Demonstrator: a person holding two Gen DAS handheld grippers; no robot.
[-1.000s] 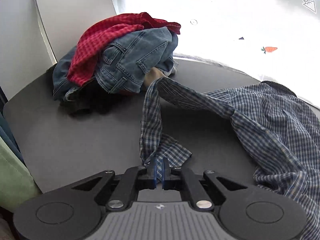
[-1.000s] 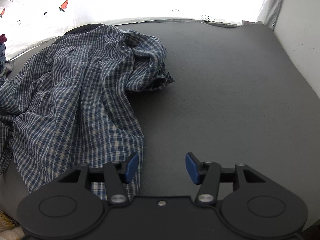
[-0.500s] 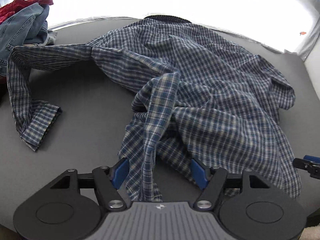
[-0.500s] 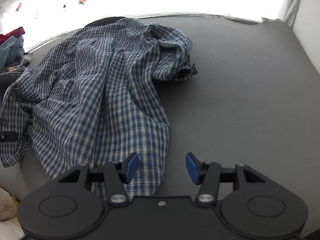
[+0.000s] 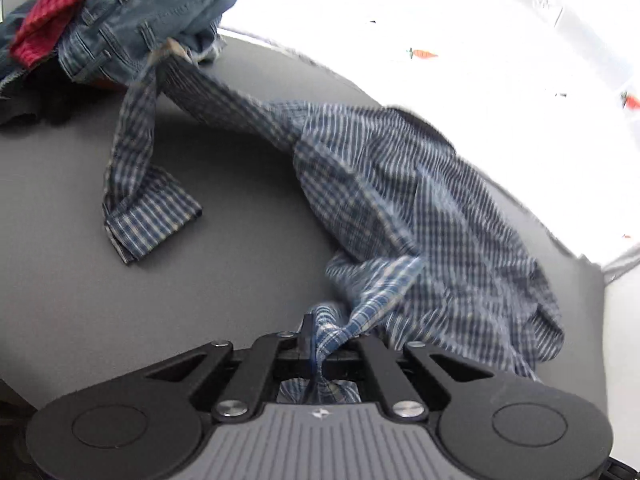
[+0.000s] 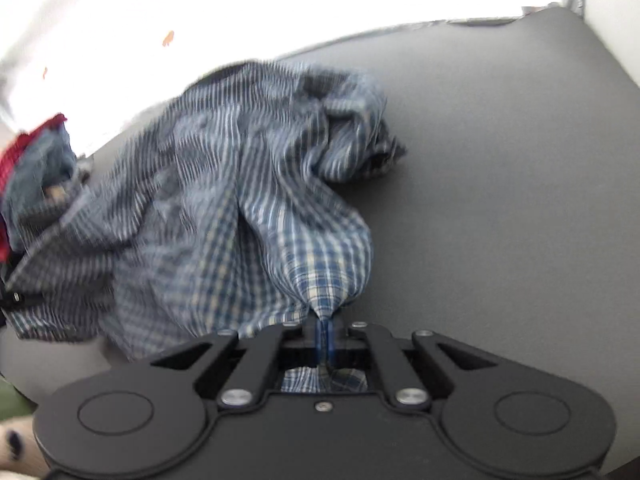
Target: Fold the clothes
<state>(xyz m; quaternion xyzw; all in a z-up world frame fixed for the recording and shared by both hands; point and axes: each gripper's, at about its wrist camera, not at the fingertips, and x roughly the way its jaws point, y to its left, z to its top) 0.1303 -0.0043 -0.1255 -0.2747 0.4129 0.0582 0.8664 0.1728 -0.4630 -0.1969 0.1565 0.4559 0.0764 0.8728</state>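
Claws, left [image 5: 316, 344] and right [image 6: 325, 338], pinch plaid shirt [image 5: 420, 216] on grey tabletop [image 5: 240, 272].

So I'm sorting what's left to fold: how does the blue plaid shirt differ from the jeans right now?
The blue plaid shirt lies spread across the grey table, while the jeans sit bunched in the far pile. The shirt is pinched by both the left gripper and right gripper; the jeans are untouched. Both are unfolded.
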